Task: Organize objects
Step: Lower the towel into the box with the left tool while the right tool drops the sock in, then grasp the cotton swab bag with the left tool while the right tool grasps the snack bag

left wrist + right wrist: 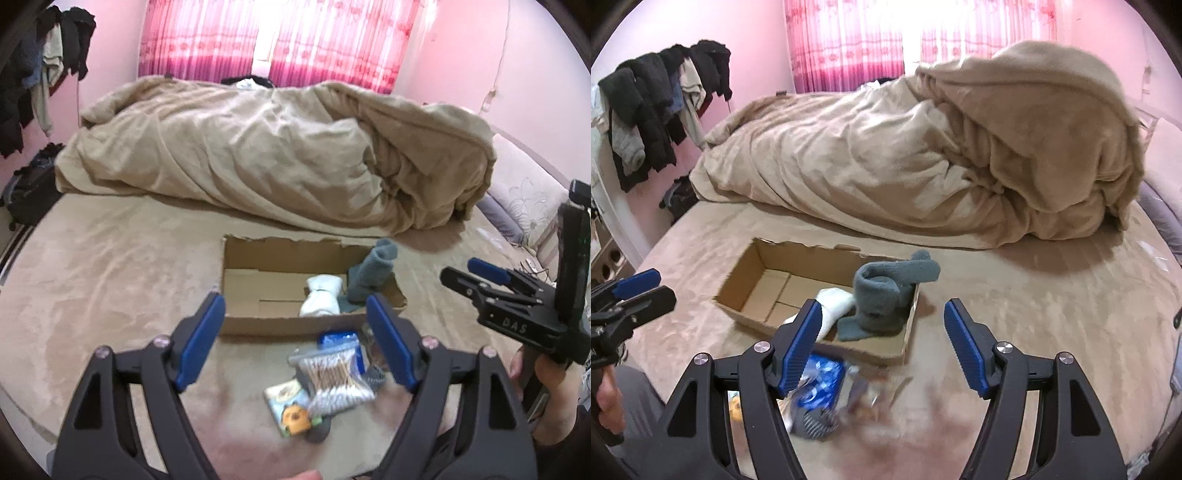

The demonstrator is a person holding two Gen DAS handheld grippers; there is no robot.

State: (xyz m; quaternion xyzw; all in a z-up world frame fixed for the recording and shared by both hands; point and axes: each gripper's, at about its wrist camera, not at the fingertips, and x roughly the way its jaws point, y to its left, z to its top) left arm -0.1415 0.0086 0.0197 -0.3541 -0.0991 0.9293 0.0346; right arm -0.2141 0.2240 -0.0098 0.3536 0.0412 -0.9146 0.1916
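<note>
An open cardboard box (255, 284) (753, 291) lies on the bed. A white sock roll (321, 295) (833, 304) and a grey-blue sock (369, 277) (886, 295) lie in its right end. In front of the box lies a small pile: a bag of cotton swabs (336, 380), a blue packet (338, 339) (823, 380), a card with an orange figure (291, 408) and a grey striped sock (816, 424). My left gripper (295, 339) is open above the pile. My right gripper (882, 347) is open and empty, just before the box; it also shows in the left wrist view (472, 273).
A bunched beige duvet (280, 147) (923, 155) fills the far half of the bed. Pillows (524, 199) lie at the right. Dark clothes (661, 107) hang on a rack at the left, with a bag (29, 192) on the floor below.
</note>
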